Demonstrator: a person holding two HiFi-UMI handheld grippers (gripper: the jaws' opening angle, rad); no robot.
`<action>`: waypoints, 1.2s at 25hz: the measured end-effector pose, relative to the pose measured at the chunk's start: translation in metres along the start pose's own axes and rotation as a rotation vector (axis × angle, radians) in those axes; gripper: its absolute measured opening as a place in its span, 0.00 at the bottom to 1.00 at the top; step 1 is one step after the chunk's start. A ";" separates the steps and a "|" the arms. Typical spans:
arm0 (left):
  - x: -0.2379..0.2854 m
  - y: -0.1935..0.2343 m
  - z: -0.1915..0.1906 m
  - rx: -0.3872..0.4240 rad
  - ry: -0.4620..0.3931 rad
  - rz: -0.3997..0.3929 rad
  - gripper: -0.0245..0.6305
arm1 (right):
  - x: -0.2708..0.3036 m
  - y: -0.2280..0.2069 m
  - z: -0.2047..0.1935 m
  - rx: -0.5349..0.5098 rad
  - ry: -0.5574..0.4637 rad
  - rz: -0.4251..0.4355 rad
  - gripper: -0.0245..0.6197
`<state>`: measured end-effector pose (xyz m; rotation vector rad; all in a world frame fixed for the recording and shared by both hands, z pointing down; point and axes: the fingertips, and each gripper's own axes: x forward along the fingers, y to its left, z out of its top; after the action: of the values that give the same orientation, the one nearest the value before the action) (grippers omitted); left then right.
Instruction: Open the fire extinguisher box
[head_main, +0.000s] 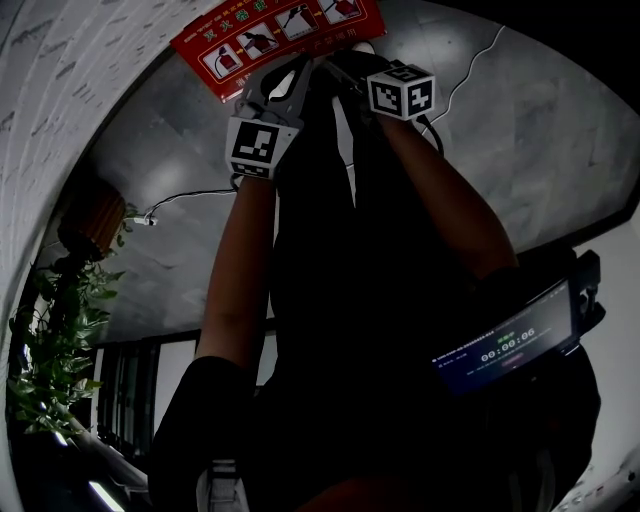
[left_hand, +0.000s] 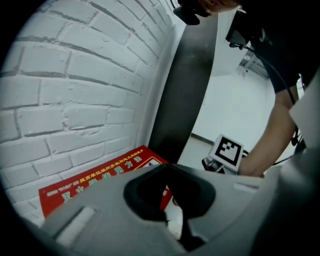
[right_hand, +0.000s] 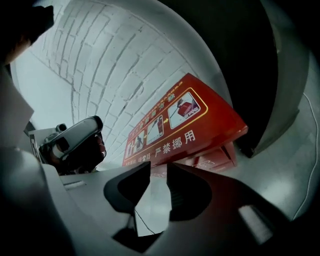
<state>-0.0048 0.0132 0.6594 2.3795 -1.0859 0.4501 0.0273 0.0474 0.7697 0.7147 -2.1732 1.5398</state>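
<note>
The red fire extinguisher box (head_main: 280, 30) stands on the floor against the white brick wall, with pictograms and white print on its top panel (right_hand: 175, 122). In the right gripper view this panel looks tilted up above the red body (right_hand: 215, 159). Both grippers are held just in front of the box. My left gripper (head_main: 298, 68) has its dark pads meeting at the tips (left_hand: 167, 166), with a strip of the red box showing behind them. My right gripper (right_hand: 159, 172) stands open by a narrow gap, and only floor shows through it.
A white brick wall (left_hand: 75, 90) runs behind the box, with a dark pillar (left_hand: 185, 85) at its end. A potted plant (head_main: 60, 330) stands at the left and a thin cable (head_main: 185, 198) lies on the grey floor (head_main: 560, 150). A lit screen (head_main: 510, 345) hangs at the person's waist.
</note>
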 end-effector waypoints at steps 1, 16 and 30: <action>0.001 -0.001 0.000 -0.001 0.001 -0.003 0.04 | 0.002 -0.002 -0.001 0.029 0.010 0.003 0.21; 0.000 -0.001 -0.007 -0.030 0.013 -0.006 0.04 | 0.032 -0.013 0.006 0.309 0.034 0.092 0.32; -0.016 -0.016 0.019 -0.025 -0.040 -0.019 0.04 | 0.006 0.027 0.028 0.397 -0.066 0.206 0.22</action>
<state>-0.0010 0.0217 0.6318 2.3840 -1.0788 0.3815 0.0058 0.0272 0.7431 0.6806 -2.0599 2.1184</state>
